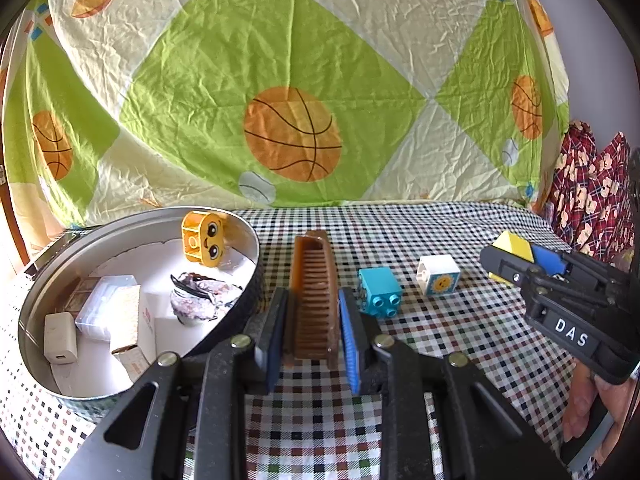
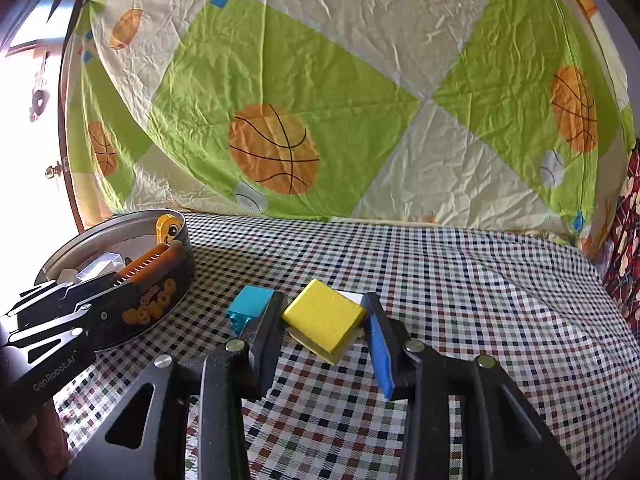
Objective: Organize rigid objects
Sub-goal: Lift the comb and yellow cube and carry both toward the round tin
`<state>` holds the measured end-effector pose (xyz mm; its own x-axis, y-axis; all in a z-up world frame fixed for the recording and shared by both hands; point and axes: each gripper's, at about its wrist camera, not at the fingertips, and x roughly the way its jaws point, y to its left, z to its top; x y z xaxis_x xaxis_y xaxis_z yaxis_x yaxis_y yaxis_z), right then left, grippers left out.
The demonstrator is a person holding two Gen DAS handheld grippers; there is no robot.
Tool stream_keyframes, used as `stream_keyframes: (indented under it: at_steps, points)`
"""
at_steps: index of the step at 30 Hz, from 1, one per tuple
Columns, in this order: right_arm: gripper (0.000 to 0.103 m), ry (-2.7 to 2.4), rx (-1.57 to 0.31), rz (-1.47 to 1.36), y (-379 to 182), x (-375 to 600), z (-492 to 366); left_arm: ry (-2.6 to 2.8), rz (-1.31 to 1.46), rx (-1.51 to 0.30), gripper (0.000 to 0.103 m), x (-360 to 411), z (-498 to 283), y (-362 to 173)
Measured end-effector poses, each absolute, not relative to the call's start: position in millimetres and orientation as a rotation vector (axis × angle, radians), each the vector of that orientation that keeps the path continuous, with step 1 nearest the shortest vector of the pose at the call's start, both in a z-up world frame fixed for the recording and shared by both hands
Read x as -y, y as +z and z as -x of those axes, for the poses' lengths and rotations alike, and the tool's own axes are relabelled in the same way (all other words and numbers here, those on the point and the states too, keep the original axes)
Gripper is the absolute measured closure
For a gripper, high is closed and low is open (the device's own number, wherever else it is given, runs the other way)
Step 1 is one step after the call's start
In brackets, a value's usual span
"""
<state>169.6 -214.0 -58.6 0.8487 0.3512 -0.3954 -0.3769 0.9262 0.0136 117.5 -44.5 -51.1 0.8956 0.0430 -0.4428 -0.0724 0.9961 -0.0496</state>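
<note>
My left gripper [image 1: 312, 320] is shut on a brown comb [image 1: 314, 292], held just right of the round metal tin [image 1: 256, 280]; the comb also shows in the right wrist view [image 2: 154, 260] by the tin [image 2: 160, 304]. My right gripper [image 2: 324, 328] is shut on a yellow block [image 2: 324, 318], held above the checkered cloth; it shows in the left wrist view [image 1: 514, 246] at the right. A teal brick [image 1: 380, 292] and a white sun-face cube [image 1: 438, 274] lie on the cloth between the grippers. The teal brick [image 2: 250, 304] sits just left of my right gripper.
The tin holds an orange face block [image 1: 204, 242], a white charger [image 1: 60, 338], small boxes [image 1: 120, 316] and a crumpled wrapper [image 1: 200, 296]. A basketball-print sheet [image 1: 292, 132] hangs behind the table. A red patterned fabric [image 1: 592, 184] lies at the far right.
</note>
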Motion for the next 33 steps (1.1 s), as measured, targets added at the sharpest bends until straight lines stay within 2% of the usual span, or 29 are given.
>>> stream_keyframes:
  at_steps: [21, 33]
  points:
    - [0.062, 0.488, -0.294, 0.124, -52.3, 184.4, -140.2, 0.083, 0.093, -0.434, 0.08, 31.4, -105.0, -50.1]
    - [0.062, 0.516, -0.295, 0.113, -51.7, 177.5, -137.8, 0.108, 0.091, -0.411, 0.08, 25.7, -95.5, -48.2]
